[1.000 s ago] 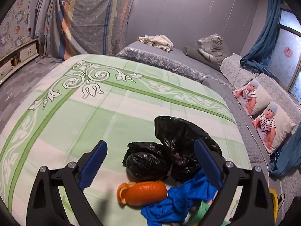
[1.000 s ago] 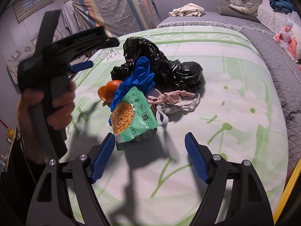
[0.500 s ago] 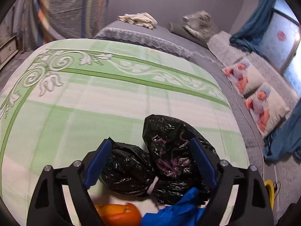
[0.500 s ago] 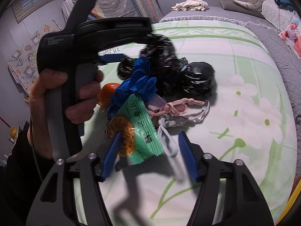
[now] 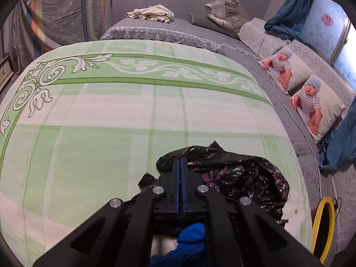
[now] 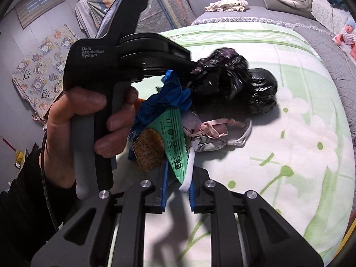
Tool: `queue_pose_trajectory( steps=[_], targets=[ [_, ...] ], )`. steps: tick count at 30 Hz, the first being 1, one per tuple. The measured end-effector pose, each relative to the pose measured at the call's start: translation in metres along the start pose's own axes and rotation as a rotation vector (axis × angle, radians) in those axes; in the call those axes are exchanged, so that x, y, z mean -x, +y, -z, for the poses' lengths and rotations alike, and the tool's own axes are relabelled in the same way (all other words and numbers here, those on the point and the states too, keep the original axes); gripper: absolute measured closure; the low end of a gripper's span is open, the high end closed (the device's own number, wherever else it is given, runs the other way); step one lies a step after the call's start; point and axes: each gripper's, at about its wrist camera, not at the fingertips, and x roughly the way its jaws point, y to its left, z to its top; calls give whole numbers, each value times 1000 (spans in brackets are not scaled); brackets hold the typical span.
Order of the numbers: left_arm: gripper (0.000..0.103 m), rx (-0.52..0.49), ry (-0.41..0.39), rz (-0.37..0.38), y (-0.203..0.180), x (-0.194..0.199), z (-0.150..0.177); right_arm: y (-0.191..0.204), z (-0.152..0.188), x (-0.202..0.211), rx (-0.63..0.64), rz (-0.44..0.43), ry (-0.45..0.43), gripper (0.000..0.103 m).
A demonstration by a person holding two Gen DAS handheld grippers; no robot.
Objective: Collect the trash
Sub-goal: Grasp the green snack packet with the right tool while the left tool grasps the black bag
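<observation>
A pile of trash lies on the green bedspread [image 5: 111,115]. My left gripper [image 5: 180,164] is shut on the rim of a crumpled black plastic bag [image 5: 235,175]; in the right wrist view the same gripper [image 6: 189,66] pinches that bag [image 6: 222,69], which is blurred and lifted. My right gripper [image 6: 178,175] is shut on a green snack wrapper [image 6: 173,140], with a white mask strap [image 6: 189,178] caught against one pad. A blue glove [image 6: 164,102] and pink and white masks [image 6: 211,131] lie beside a tied black bag [image 6: 262,93].
Grey quilted bedding [image 5: 178,33] with a cloth heap [image 5: 151,14] and a tiger toy [image 5: 227,9] lies beyond. Baby-print pillows [image 5: 311,98] and a yellow ring [image 5: 322,229] are at the right. The hand holding the left gripper [image 6: 75,120] fills the left of the right wrist view.
Both grippers have closed: the left moved forward onto the black bag and pinched it, the right moved onto the green wrapper and shut on it.
</observation>
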Motion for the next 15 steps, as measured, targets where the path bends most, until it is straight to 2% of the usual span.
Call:
queue_pose_trajectory(
  steps=[8, 15],
  targets=[
    [102, 87, -85, -52, 26, 29, -8, -12, 2, 18, -37, 58, -44, 91],
    [102, 142, -137, -83, 51, 55, -2, -33, 2, 28, -94, 113, -69, 91]
  ],
)
